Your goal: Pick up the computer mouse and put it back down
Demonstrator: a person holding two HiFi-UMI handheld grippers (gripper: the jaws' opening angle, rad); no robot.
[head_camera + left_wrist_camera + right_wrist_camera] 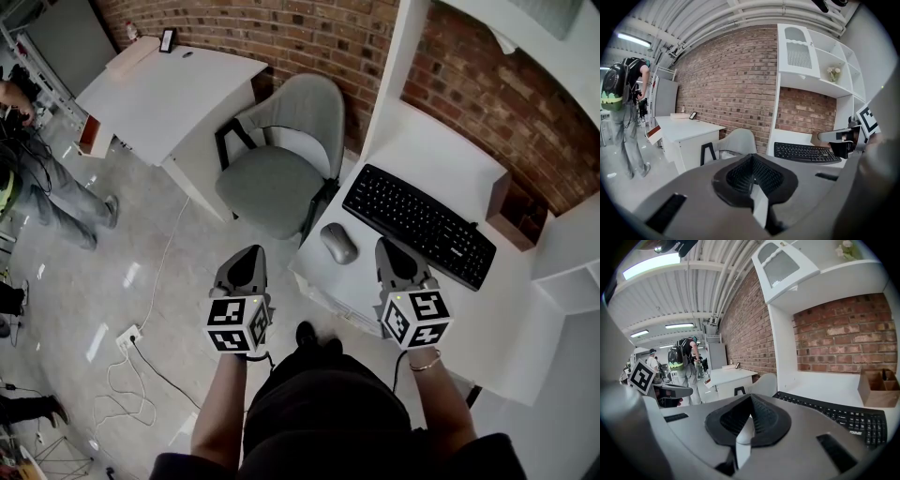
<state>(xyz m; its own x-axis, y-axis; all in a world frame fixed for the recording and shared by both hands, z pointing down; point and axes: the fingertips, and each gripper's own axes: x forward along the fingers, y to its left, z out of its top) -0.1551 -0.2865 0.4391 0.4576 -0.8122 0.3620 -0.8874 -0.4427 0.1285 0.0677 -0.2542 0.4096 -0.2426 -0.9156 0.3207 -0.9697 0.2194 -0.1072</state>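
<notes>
Grey oval mouse point(338, 243) (smooth, glossy) beside black keyboard point(419, 223).

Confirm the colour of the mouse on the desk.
The mouse is grey, left of the black keyboard; clearest in the head view.

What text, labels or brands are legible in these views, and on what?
Nothing can be quoted with confidence.
Keyboard, brand mark on its front edge: white letters, too blurred to read.
Keyboard key legends: too small.
Marker cubes: black-and-white square patterns, no words.
Small frame on the far desk: too small to tell.
</notes>
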